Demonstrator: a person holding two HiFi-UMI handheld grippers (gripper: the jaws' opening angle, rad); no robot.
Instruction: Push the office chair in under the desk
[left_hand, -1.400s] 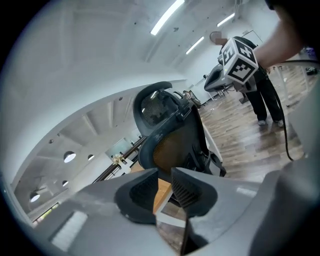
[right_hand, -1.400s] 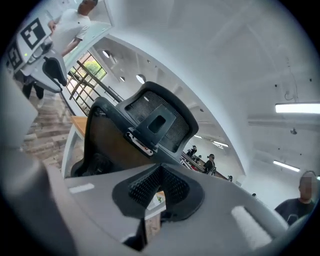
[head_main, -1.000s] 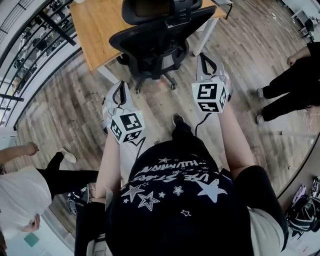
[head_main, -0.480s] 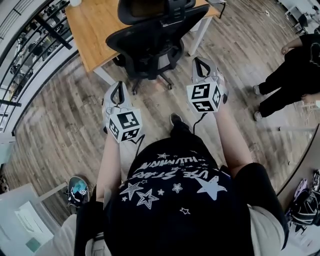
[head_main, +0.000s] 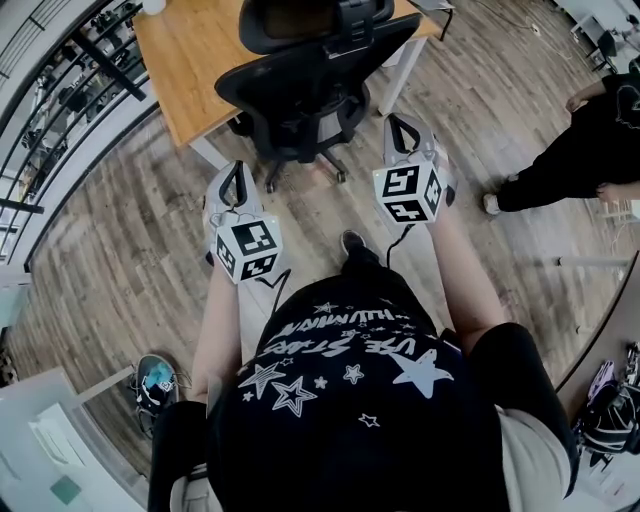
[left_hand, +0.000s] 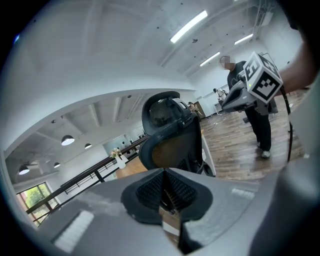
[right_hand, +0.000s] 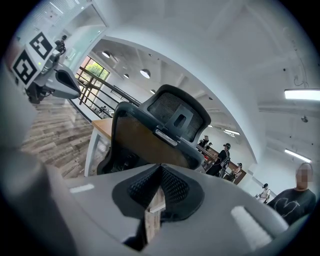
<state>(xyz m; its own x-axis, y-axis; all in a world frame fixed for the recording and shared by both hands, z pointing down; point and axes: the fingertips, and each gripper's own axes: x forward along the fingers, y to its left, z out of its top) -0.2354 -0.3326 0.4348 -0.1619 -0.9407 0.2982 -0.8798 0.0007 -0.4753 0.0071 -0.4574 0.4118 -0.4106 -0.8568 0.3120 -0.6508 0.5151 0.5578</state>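
A black office chair (head_main: 305, 85) stands with its back toward me, its seat partly under the wooden desk (head_main: 190, 55). My left gripper (head_main: 236, 175) is shut and empty, short of the chair's base on the left. My right gripper (head_main: 402, 128) is shut and empty too, beside the chair's right side and not touching it. In the left gripper view the chair (left_hand: 172, 137) rises beyond my closed left gripper (left_hand: 165, 192), with the right gripper (left_hand: 225, 104) off to the right. In the right gripper view the chair (right_hand: 160, 135) fills the middle above the closed right gripper (right_hand: 159, 187), and the left gripper (right_hand: 75, 91) is at the upper left.
A person in black (head_main: 575, 150) stands on the wood floor at the right. A dark railing (head_main: 60, 90) runs along the left. The desk's white leg (head_main: 398, 75) is just right of the chair. A shoe (head_main: 158, 382) lies at the lower left.
A person at the lower left has gone from view, and the person at the right has shifted. Both grippers and the chair stay about where they were.
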